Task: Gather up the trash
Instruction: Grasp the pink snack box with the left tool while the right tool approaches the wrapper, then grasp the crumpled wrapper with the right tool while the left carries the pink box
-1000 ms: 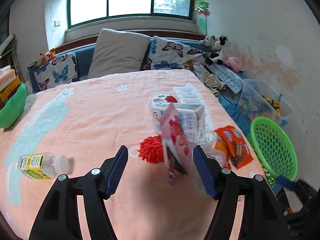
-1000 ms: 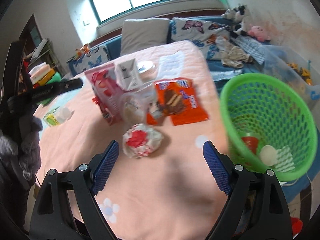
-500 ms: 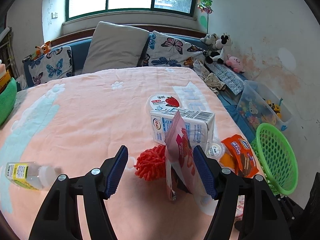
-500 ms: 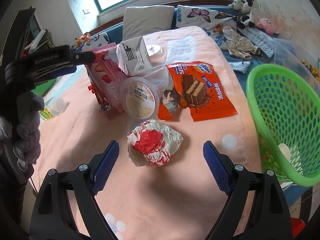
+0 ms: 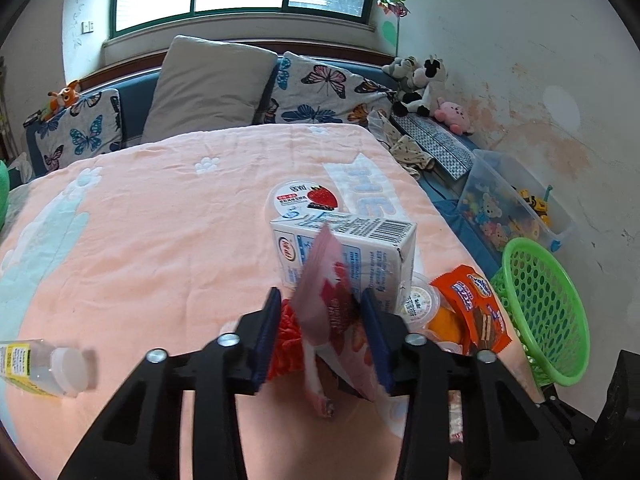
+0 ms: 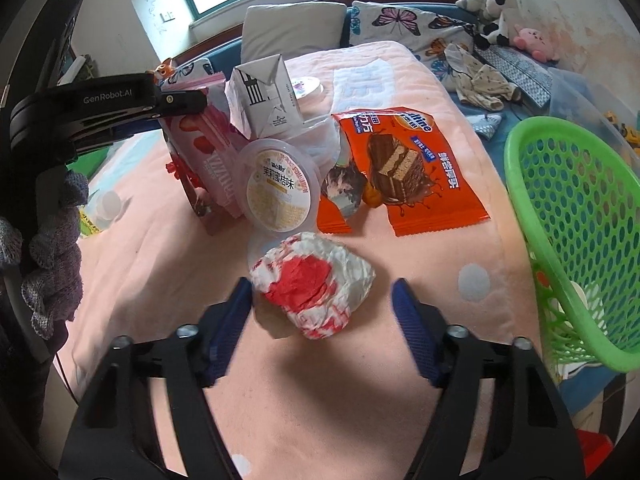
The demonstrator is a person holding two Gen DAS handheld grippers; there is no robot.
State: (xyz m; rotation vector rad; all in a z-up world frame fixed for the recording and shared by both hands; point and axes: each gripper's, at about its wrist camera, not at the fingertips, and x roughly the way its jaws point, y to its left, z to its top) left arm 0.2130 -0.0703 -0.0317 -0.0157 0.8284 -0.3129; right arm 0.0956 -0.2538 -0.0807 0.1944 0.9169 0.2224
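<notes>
A pile of trash lies on the pink bed cover. My left gripper [image 5: 322,334] has its jaws narrowed around an upright pink strawberry pouch [image 5: 332,308], also seen in the right wrist view [image 6: 208,160]; the right pad touches it, the left pad stands just off it. Behind it stands a white milk carton [image 5: 372,248]. My right gripper [image 6: 322,324] is open, its jaws on either side of a crumpled red-and-white wrapper [image 6: 316,284], not touching. A green mesh basket [image 6: 576,216] stands at the bed's right edge.
Around the pile lie a clear jelly cup [image 6: 276,192], an orange wafer wrapper [image 6: 404,164], a red fuzzy ball [image 5: 288,340], a strawberry-lidded cup [image 5: 306,200] and a small bottle [image 5: 44,364] at left. Pillows and soft toys line the far side.
My left gripper has moved forward and narrowed its jaws around the pink pouch. My right gripper has moved in over the crumpled wrapper and its jaws have narrowed somewhat.
</notes>
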